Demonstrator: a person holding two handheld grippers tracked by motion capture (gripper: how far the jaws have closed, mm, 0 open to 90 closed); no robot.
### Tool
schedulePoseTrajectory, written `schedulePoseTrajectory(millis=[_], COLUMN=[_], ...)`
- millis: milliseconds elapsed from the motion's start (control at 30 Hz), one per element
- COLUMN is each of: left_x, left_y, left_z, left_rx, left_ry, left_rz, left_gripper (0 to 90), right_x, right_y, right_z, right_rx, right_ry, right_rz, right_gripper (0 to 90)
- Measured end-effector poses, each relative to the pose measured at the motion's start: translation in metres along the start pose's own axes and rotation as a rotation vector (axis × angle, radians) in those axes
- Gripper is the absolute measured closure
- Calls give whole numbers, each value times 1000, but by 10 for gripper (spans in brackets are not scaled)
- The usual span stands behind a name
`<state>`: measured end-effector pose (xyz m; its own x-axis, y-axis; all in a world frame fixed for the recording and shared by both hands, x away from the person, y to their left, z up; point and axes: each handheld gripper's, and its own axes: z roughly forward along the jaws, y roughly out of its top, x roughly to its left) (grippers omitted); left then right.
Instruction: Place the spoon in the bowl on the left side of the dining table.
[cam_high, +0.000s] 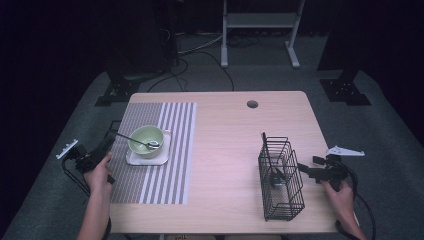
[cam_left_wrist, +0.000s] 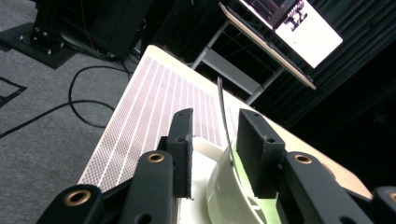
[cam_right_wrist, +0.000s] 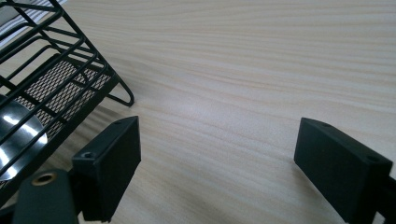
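Left gripper view first: pads (cam_left_wrist: 183, 140) set narrow w/ a gap, the thin spoon handle (cam_left_wrist: 223, 112) rising between them, closer to the far pad but whether it touches I can't tell. Not clamped yet, looks like. That stance makes sense: jaws straddle the handle so one squeeze gets it. Below the pads sits the green bowl (cam_left_wrist: 233, 186) on a white plate (cam_left_wrist: 198, 205), striped placemat (cam_left_wrist: 154, 107) running off beyond.

High view now: left gripper (cam_high: 107, 145) comes in low over the table's left edge, nose at the handle end that sticks out over the bowl's (cam_high: 146, 139) rim toward that edge. Spoon (cam_high: 135, 139) head rests inside the bowl, so the handle is the only bit free to grab. Bowl + plate (cam_high: 148, 159) sit on the mat's left-centre part, near the left edge.

Right side: right gripper (cam_high: 304, 170) w/ jaws spread wide, holding nothing, parked just beside the black wire basket (cam_high: 281, 175) near the table's right front corner. Right gripper view shows bare wood (cam_right_wrist: 243, 70) between the pads, basket (cam_right_wrist: 51, 70) off to one side w/ something shiny (cam_right_wrist: 21, 135) already in it. My guess: it's waiting there to steady the basket, or just staying clear, while the spoon gets carried over.
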<state>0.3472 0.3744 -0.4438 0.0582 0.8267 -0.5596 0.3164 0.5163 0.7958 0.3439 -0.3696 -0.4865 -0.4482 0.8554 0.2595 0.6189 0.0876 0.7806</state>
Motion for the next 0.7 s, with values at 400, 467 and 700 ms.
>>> schedulePoseTrajectory(millis=[400, 467, 700], left_x=[0, 0, -3], left_y=[-12, -14, -18], left_z=[-7, -7, -9], left_rx=[46, 57, 83], left_ry=[-3, 0, -1], left_rz=[52, 45, 61], left_gripper=[515, 493, 404], right_x=[1, 1, 1], right_y=[0, 0, 0], right_z=[0, 0, 0], right_rx=[0, -1, 0], right_ry=[-13, -12, -13], right_rz=[-3, -6, -4], right_gripper=[136, 136, 136])
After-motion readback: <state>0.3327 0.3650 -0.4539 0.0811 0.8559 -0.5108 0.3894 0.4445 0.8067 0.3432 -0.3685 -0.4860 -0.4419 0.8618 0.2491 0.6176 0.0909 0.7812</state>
